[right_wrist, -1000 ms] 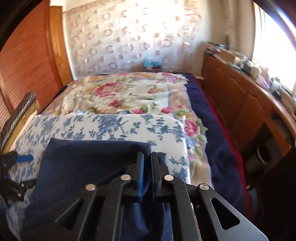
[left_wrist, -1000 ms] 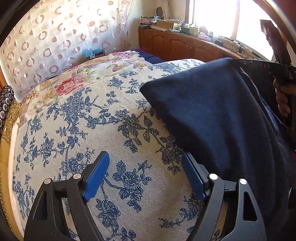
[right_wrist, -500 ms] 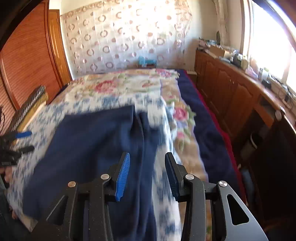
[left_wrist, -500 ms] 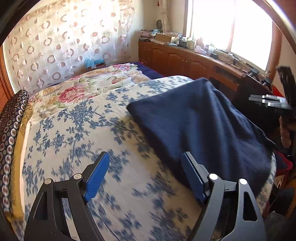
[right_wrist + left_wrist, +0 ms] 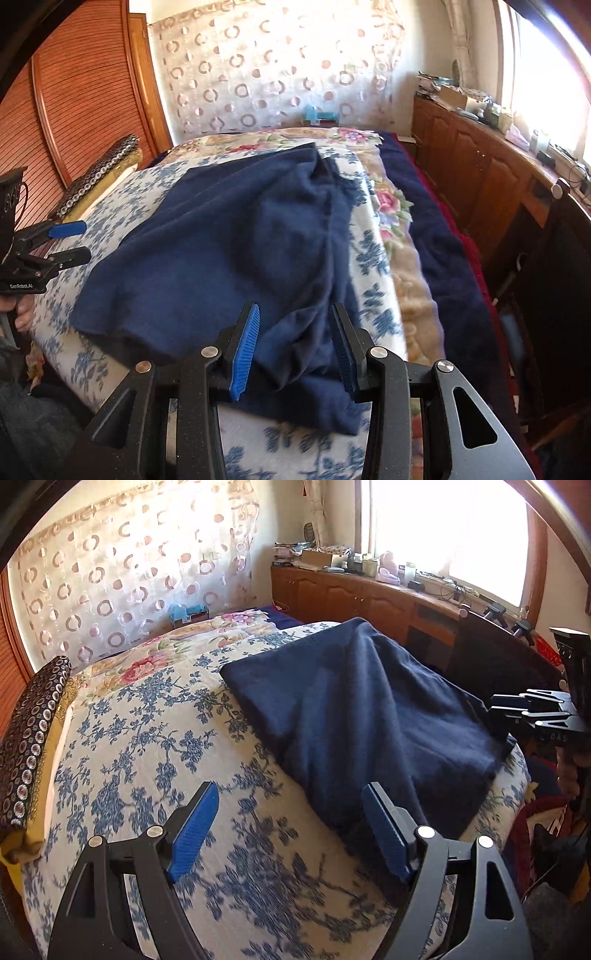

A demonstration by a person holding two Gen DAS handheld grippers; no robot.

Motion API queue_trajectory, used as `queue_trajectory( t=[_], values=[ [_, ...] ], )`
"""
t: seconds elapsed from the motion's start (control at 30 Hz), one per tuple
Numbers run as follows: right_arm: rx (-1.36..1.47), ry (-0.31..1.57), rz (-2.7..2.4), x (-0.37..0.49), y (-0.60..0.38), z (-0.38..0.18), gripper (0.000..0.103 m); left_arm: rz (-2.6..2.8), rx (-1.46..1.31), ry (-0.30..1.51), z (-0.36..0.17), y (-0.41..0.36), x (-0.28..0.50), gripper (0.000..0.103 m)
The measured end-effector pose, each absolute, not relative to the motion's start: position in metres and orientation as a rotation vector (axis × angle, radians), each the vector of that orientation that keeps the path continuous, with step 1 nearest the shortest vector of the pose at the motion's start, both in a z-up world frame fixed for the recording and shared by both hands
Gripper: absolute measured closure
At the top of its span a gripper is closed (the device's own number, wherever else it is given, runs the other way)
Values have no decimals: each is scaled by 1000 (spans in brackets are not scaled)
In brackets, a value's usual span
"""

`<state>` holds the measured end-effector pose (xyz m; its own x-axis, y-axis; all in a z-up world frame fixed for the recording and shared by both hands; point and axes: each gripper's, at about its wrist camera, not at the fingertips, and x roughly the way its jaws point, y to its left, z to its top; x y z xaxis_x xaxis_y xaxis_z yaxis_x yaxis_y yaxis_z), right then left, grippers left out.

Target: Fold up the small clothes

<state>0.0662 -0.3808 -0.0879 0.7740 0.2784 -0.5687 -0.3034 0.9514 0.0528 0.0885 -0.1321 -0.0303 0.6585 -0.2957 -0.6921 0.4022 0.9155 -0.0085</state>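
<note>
A dark navy garment (image 5: 369, 716) lies spread on the blue-flowered bedcover (image 5: 147, 746); it also shows in the right wrist view (image 5: 236, 243), rumpled along its right side. My left gripper (image 5: 291, 830) is open and empty, raised over the cover at the garment's near corner. My right gripper (image 5: 295, 343) is open and empty, just above the garment's near edge. Each gripper shows in the other's view, the right one (image 5: 532, 716) and the left one (image 5: 62, 243).
A patterned pillow (image 5: 29, 738) lies at the bed's left edge. A pink-flowered blanket (image 5: 399, 229) and a dark blue one (image 5: 443, 243) cover the rest of the bed. A wooden cabinet (image 5: 480, 158) with clutter runs under the window. A slatted wooden door (image 5: 74, 96) stands left.
My right gripper has opened and let go of the navy garment, which now lies on the bed. Both grippers have drawn back and up from it.
</note>
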Motion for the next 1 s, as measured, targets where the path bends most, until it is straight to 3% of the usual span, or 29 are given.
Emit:
queue_trajectory(
  t=[0.3, 0.4, 0.47, 0.53, 0.77, 1.0],
  values=[
    [-75, 645, 299, 67, -380, -104, 64, -408, 158, 755, -33, -138, 80, 22],
    [-100, 648, 295, 70, -378, -100, 74, -408, 145, 760, -36, -138, 81, 22],
    [-105, 649, 293, 70, -381, -97, 94, -416, 138, 771, -39, -139, 80, 22],
    [-114, 645, 302, 67, -381, -94, 98, -417, 143, 776, -41, -139, 79, 22],
    [-107, 590, 284, 50, -409, -77, 99, -453, 110, 795, -44, -137, 71, 22],
    [-92, 643, 270, 58, -405, -99, 99, -498, 121, 837, -59, -146, 66, 24]
  ],
)
